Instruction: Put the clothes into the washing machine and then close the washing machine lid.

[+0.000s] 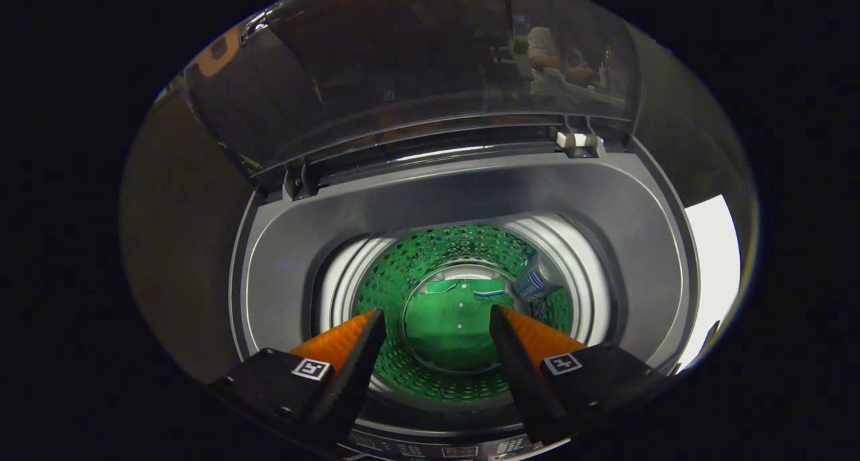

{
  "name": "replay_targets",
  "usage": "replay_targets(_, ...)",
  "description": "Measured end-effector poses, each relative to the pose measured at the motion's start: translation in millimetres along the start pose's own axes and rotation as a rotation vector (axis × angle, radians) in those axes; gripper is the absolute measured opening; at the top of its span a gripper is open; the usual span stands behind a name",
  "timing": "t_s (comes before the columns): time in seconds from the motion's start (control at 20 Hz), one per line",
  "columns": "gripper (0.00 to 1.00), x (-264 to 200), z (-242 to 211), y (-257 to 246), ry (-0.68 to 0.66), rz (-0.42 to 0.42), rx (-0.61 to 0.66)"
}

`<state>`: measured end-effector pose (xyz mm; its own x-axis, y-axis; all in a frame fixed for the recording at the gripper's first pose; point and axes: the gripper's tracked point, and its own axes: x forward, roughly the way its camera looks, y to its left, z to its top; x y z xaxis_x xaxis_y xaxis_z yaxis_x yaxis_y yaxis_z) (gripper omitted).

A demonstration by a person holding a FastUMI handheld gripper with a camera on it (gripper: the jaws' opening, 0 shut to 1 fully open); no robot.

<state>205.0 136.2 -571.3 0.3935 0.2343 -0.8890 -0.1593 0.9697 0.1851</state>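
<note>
I look down into the washing machine (463, 192), a grey top-loader with its transparent lid (416, 64) standing raised at the back. A green garment (450, 326) with a striped collar lies at the bottom of the perforated drum (403, 273), whose wall reflects green. My gripper (437, 316) hangs over the drum's mouth, open, with the garment seen far below between its orange-and-black fingers (349, 343). Nothing is held between them.
A small blue-and-white part (535, 283) sits on the drum's inner wall to the right. A white latch piece (576, 140) is at the lid's hinge line. The control panel strip (457, 449) runs just under the fingers. A white surface (712, 266) lies right of the machine.
</note>
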Motion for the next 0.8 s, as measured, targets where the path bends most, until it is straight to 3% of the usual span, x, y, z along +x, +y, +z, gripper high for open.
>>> replay_targets(0.35,0.99,-57,33,13,-0.176,0.001,-0.061)
replay_targets(0.8,0.99,-191,159,54,-0.556,0.042,-0.108)
